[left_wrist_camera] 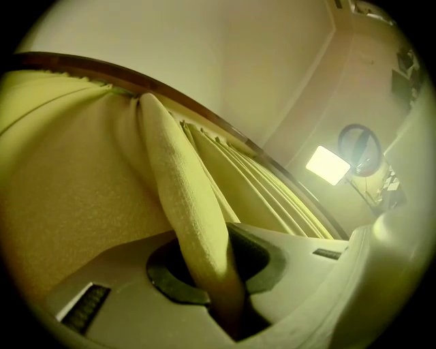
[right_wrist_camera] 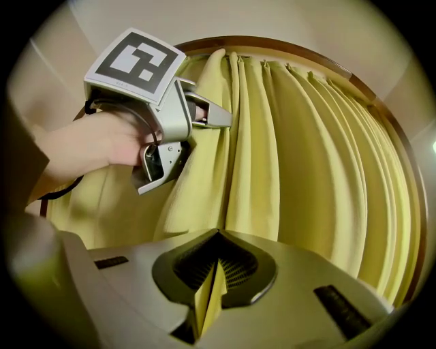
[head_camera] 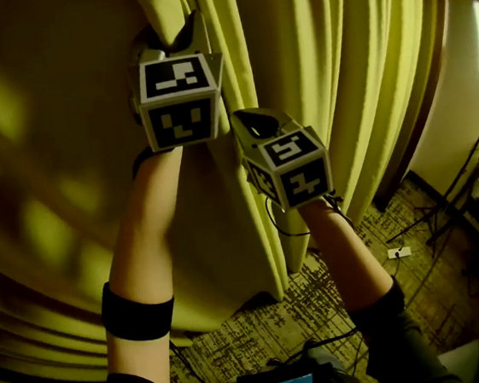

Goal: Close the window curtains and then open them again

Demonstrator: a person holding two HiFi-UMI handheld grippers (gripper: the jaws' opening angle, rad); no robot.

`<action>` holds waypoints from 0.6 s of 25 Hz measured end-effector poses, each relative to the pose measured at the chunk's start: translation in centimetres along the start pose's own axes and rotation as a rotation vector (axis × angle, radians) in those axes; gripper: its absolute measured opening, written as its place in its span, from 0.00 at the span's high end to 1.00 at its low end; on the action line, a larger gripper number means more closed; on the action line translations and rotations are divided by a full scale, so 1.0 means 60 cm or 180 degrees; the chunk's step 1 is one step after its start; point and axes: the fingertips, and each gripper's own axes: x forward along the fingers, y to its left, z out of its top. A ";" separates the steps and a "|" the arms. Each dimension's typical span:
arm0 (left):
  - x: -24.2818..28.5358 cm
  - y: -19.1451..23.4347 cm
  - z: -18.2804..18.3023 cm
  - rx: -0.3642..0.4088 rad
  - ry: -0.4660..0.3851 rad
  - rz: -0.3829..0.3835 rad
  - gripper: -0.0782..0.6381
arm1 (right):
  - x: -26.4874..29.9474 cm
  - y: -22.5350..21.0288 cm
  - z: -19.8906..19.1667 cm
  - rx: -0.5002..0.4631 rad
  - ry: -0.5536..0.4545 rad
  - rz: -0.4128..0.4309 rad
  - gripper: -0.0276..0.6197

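The yellow curtains (head_camera: 337,64) hang from a dark rail (left_wrist_camera: 204,112) to just above the carpet (head_camera: 321,306). Both grippers are up in the cloth, where the spread panel on the left meets the gathered pleats on the right. The right gripper (right_wrist_camera: 208,276) is clenched on a thin edge of the fabric, pinched flat between its fingers (right_wrist_camera: 248,272). The left gripper (left_wrist_camera: 218,276), higher up, has a thick rolled fold (left_wrist_camera: 184,204) running through its fingers, but they look loose round it rather than biting, with a dark gap beside the cloth. That is the main hazard, as I judge it: on a sideways haul now, the fold could slide out of the left gripper and that panel would not follow, leaving the job half done. The right grip has the opposite weakness — so little cloth is caught that a sharp tug may strip it free, or load one spot at the rail and jam the curtain instead of letting it glide. Pulling downward rather than along the rail would make this worse. The two grippers are so near each other that they could also knock together or catch the same pleat. Cables (head_camera: 432,224) trail over the carpet to the right — a possible trip if the person steps that way.
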 end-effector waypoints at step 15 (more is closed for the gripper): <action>-0.098 0.048 -0.018 0.0204 0.0479 0.0438 0.67 | -0.055 0.052 -0.012 0.0018 -0.0039 0.0570 0.94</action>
